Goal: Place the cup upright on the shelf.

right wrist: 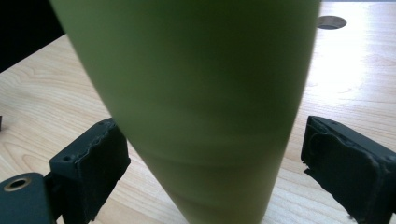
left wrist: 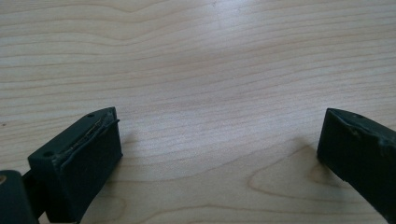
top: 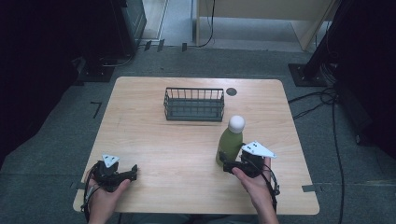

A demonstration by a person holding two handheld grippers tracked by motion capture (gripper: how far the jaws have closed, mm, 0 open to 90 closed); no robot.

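Green bottle (top: 230, 142) with a white cap (top: 236, 123), standing upright on the wooden table (top: 154, 140), just in front of the black wire basket (top: 194, 104). Right hand-held gripper (top: 225, 164) at the bottle's base: jaws spread wide, one on each side of the green body (right wrist: 196, 107), neither pad (right wrist: 95, 163) touching it. Left hand-held gripper (top: 132, 171), well apart from the bottle, lies low over bare table (left wrist: 196, 70), jaws wide apart and empty.
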